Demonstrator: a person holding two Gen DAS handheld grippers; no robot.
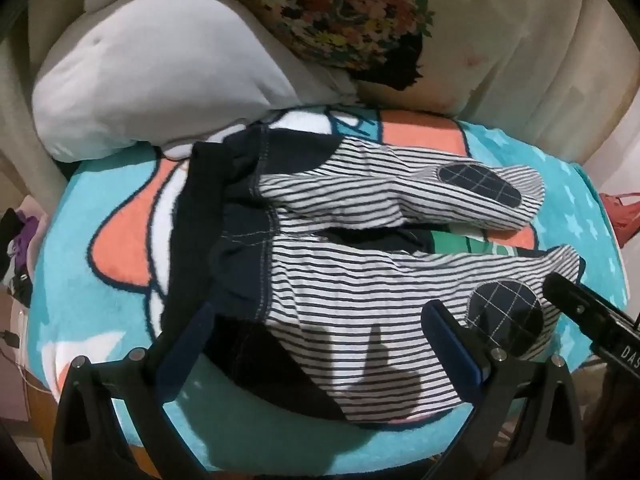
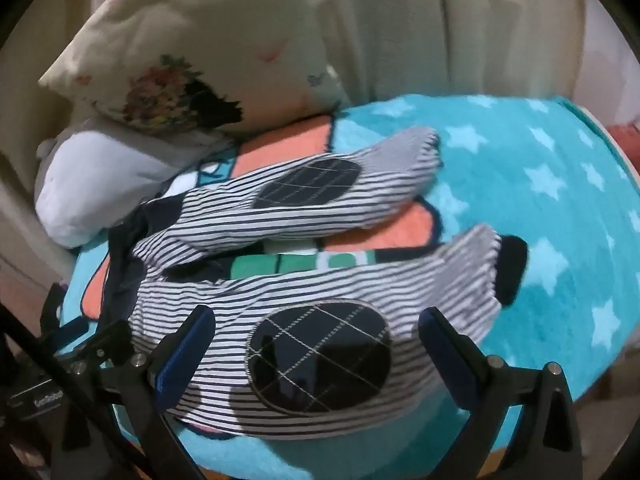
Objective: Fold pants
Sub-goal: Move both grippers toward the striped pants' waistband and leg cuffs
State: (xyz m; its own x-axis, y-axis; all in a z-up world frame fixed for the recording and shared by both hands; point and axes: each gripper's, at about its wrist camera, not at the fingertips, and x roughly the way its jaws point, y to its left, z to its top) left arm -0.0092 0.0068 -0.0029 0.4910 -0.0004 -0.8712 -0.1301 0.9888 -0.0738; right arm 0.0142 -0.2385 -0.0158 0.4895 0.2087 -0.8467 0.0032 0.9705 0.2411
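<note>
Small striped pants (image 1: 344, 264) with a navy waistband and navy checked knee patches lie spread flat on a teal blanket (image 1: 120, 208), legs parted and pointing right. My left gripper (image 1: 320, 316) hovers open over the near leg by the waistband, nothing between its fingers. The right gripper (image 1: 592, 320) enters that view from the right, near the lower knee patch. In the right wrist view the pants (image 2: 320, 280) fill the middle, and my right gripper (image 2: 316, 320) stands open above the near knee patch (image 2: 320, 356). The left gripper (image 2: 76, 336) shows at the left edge.
A grey-white plush pillow (image 1: 160, 76) and a cream pillow with a floral print (image 1: 360, 28) lean at the back, touching the waistband end. The starred blanket (image 2: 540, 200) stretches right of the leg cuffs. Clothes (image 1: 18, 240) lie beyond the left edge.
</note>
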